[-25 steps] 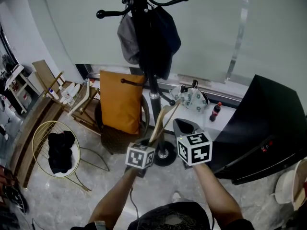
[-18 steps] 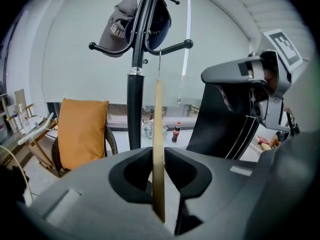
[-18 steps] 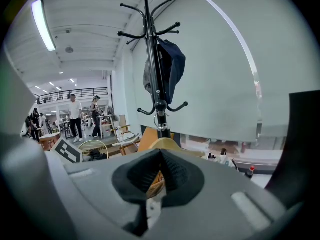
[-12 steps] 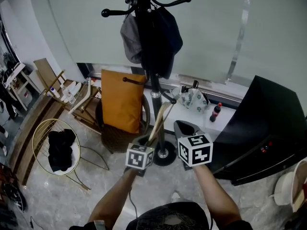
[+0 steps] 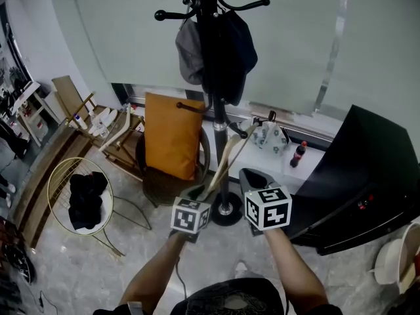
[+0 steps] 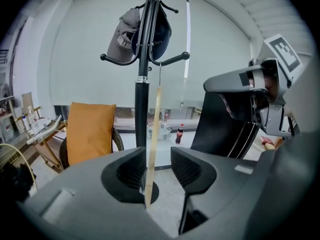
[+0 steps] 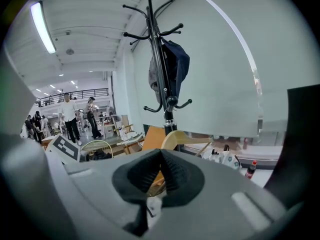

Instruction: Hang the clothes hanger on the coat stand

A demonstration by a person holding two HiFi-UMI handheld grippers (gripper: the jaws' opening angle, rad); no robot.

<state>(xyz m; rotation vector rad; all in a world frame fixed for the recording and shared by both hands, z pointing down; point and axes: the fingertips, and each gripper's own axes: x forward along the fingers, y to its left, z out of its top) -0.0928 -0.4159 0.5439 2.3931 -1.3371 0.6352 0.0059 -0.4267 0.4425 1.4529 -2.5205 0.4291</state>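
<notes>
1. The hanger (image 5: pixel 224 165) was up off the floor and between the two grippers, a pale wooden one tilted up toward the coat stand (image 5: pixel 218 134). It was close in front of the pole but not on it.
2. The left gripper (image 5: pixel 198 193) had just been opening its jaws, and there they stood wide apart. The hanger's thin wooden edge (image 6: pixel 152 134) ran up between them, close to the left pad. Neither pad pressed on it, so that hand had let go.
3. The right gripper (image 5: pixel 253 178) had its jaws drawn together in its own view (image 7: pixel 160 164). Wood showed low between the pads, and the hanger's curved shoulder (image 7: pixel 182 138) rose just past them. I read that as the one firm grip on the hanger, so the right hand carried it alone.
4. Up on the stand (image 6: pixel 141 104) hung a cap (image 6: pixel 122 39) and a dark garment (image 5: pixel 233 44). Several curved pegs stood free, one of them (image 6: pixel 176 59) low on the pole.
5. Done, as I judged it: hanger picked up, brought to the stand and passed over to the right hand.
6. Left to do: raise it to a bare peg, settle its hook over that peg, then release. I could not make the hook out clearly in any view.
</notes>
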